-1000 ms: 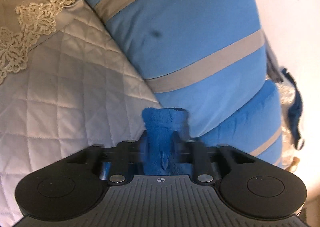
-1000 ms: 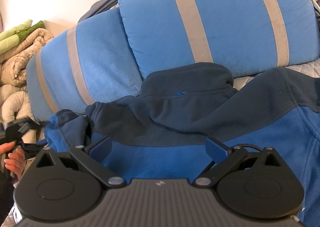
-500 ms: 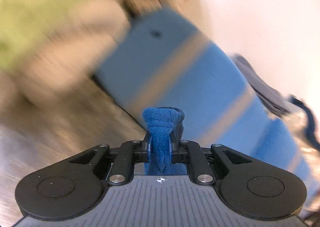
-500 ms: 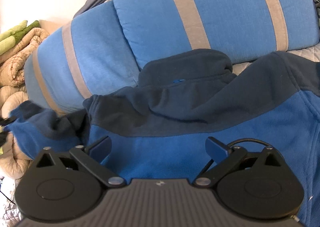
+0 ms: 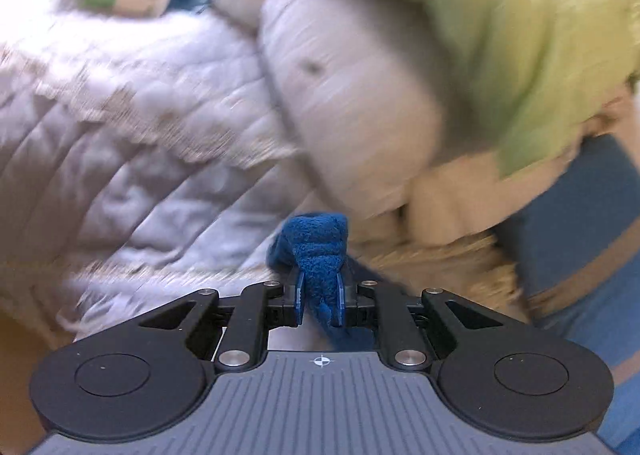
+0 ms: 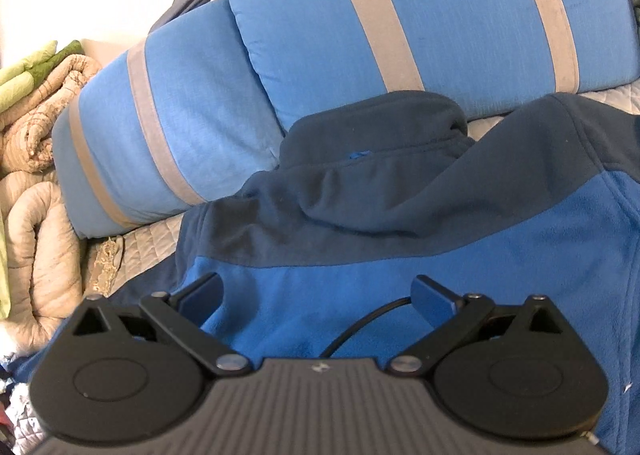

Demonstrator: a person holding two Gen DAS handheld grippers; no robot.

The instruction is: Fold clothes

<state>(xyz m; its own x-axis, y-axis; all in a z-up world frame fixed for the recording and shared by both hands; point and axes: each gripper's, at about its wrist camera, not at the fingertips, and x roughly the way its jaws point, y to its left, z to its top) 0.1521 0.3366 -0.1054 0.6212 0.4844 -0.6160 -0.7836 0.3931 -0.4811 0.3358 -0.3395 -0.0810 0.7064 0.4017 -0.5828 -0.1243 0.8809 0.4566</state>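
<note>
A blue fleece jacket (image 6: 420,295) with a dark navy yoke and collar lies spread on the quilted bed below two striped pillows. My right gripper (image 6: 316,295) hovers low over its blue body, open, with nothing between the fingers. In the left wrist view my left gripper (image 5: 319,295) is shut on a bunched fold of the jacket's blue fleece (image 5: 318,251), which sticks up past the pads. Behind it the picture is motion-blurred. The stretch of cloth running from that fold back to the jacket is hidden.
Two blue pillows with grey stripes (image 6: 420,15) lean at the head of the bed. Rolled beige quilts (image 6: 40,239) and a green blanket (image 6: 20,83) are piled at the left. A pale quilted bedspread (image 5: 120,159) and a green-beige bundle (image 5: 500,35) fill the left wrist view.
My left gripper has swung away from the striped pillow toward the quilts and green blanket, keeping the blue fold. In the right wrist view the jacket's left sleeve has been drawn out of sight.
</note>
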